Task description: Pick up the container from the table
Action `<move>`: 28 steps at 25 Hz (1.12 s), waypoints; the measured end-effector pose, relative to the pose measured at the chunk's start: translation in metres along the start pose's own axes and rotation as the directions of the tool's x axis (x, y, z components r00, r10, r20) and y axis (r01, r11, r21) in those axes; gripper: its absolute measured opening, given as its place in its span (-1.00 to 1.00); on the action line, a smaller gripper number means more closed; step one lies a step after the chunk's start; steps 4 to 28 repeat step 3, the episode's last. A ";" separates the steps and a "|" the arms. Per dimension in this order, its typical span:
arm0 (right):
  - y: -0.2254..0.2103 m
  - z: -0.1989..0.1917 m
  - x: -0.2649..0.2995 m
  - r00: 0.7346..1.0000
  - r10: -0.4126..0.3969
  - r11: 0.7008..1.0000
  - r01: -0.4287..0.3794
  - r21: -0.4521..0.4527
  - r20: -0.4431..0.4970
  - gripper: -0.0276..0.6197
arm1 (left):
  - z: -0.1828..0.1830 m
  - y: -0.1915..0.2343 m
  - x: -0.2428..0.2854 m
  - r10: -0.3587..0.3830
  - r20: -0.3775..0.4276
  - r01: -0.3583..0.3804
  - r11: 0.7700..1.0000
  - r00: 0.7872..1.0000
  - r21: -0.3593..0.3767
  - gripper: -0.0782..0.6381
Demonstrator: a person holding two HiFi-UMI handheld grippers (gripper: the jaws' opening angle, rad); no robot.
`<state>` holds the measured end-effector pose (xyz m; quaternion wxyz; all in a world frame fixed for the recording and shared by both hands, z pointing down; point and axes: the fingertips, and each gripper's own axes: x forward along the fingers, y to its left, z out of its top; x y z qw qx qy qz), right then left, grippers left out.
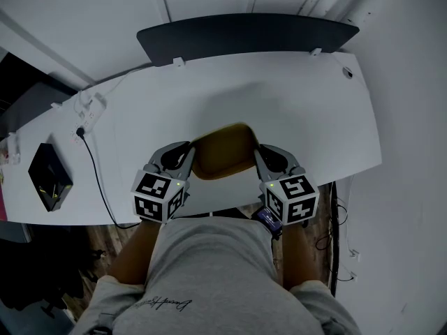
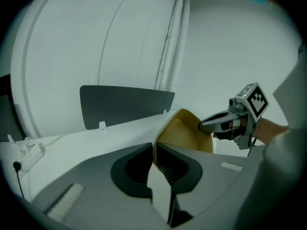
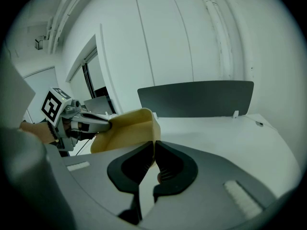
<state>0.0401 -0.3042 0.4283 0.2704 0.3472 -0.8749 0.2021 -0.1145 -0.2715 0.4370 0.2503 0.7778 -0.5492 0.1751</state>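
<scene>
A tan, shallow container (image 1: pixel 222 150) hangs above the white table (image 1: pixel 307 110), held by its two side rims. My left gripper (image 1: pixel 188 160) is shut on the left rim; in the left gripper view the thin wall (image 2: pixel 165 131) runs down into the pinched jaws of that gripper (image 2: pixel 154 159). On the opposite side my right gripper (image 1: pixel 260 158) is shut on the right rim, and in its own view the container's edge (image 3: pixel 154 128) disappears between the jaws of the right gripper (image 3: pixel 154 158). Each gripper shows in the other's view, clamped on the far rim (image 2: pixel 207 125) (image 3: pixel 104 123).
A dark screen panel (image 1: pixel 244 35) stands along the table's far edge. A black box (image 1: pixel 49 175) lies at the table's left end, with a cable (image 1: pixel 98 180) and a white power strip (image 1: pixel 87 107) nearby. The person's torso fills the bottom of the head view.
</scene>
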 end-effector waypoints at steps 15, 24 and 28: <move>-0.001 0.002 0.001 1.000 0.001 1.000 -0.001 -0.003 0.001 -0.81 | 0.001 0.001 0.001 0.001 0.000 -0.001 1.000 1.000 0.001 -0.70; -0.001 0.002 0.001 1.000 0.001 1.000 -0.001 -0.003 0.001 -0.81 | 0.001 0.001 0.001 0.001 0.000 -0.001 1.000 1.000 0.001 -0.70; -0.001 0.002 0.001 1.000 0.001 1.000 -0.001 -0.003 0.001 -0.81 | 0.001 0.001 0.001 0.001 0.000 -0.001 1.000 1.000 0.001 -0.70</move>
